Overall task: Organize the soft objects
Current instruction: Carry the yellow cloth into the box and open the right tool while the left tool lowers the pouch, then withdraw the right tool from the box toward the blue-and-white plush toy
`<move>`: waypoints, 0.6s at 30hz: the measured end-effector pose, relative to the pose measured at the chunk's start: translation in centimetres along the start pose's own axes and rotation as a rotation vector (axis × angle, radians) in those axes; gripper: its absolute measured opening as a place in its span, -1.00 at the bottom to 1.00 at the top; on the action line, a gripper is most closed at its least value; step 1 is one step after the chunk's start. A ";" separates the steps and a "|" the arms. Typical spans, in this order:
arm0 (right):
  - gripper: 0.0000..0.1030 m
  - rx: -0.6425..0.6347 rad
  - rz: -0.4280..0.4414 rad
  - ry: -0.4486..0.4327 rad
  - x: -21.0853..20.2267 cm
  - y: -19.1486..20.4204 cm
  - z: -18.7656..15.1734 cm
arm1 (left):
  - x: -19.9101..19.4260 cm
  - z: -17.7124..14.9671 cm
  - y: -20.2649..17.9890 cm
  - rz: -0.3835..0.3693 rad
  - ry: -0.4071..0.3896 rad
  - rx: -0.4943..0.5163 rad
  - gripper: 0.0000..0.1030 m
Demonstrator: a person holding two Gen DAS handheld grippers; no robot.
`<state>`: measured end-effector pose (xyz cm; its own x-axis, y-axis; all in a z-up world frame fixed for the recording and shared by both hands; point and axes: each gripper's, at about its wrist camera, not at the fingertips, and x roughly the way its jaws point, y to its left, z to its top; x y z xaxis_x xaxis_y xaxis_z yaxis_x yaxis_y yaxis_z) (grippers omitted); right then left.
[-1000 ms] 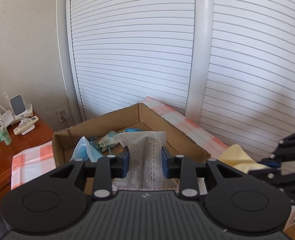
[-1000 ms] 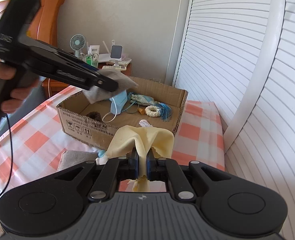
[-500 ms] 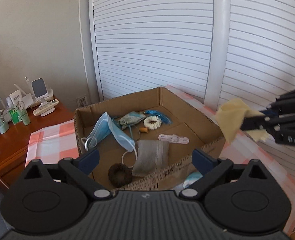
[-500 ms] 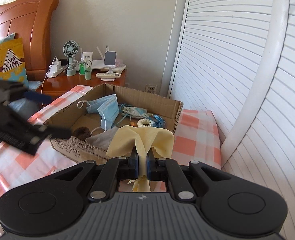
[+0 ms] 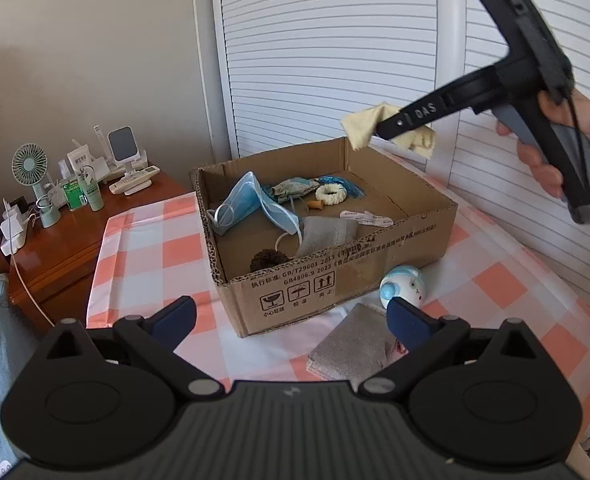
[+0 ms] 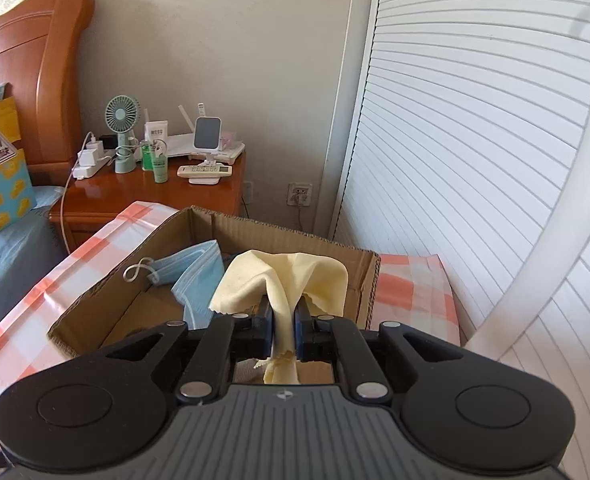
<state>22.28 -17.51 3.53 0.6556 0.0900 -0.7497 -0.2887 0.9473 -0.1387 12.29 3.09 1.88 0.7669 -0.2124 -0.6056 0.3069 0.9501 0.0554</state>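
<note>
the right hand-held gripper (image 6: 283,334) pinches one pale yellow cloth (image 6: 283,280) above the open brown cardboard box (image 5: 335,276), which holds one blue face mask (image 5: 251,202) and one grey cloth (image 5: 325,234), while the left hand-held gripper (image 5: 291,320) gapes wide and empty over a second grey cloth (image 5: 355,346) on the checked worktop (image 5: 147,248).

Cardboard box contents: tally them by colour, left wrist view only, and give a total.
Inside the brown cardboard box:
Blue: 2, pleated face mask, tasselled item
Grey: 1, folded cloth
White: 2, ruffled scrunchie, flat strip
Dark brown: 1, fuzzy ball
Patterned pouch: 1
Orange piece: 1
Total: 8
</note>
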 end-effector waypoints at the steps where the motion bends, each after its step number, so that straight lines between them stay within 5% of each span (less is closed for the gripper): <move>1: -0.27 -0.001 -0.005 0.002 0.5 0.0 0.3 | -0.2 -0.1 0.0 0.003 0.004 0.003 0.96; 2: 0.17 0.001 -0.020 -0.001 0.8 0.1 0.4 | -0.4 -0.1 0.2 0.006 0.006 0.003 0.96; 5: 0.89 0.003 -0.047 -0.028 0.9 0.5 0.2 | -1.0 -0.1 0.4 0.013 -0.002 0.003 0.96; 18: 1.00 0.047 -0.046 0.005 -2.6 1.4 -2.5 | -2.2 -0.9 0.9 0.025 -0.015 -0.013 0.97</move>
<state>18.43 -17.19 3.61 0.6642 0.0443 -0.7462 -0.2246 0.9639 -0.1427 10.38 4.65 2.60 0.7827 -0.1921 -0.5920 0.2803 0.9581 0.0596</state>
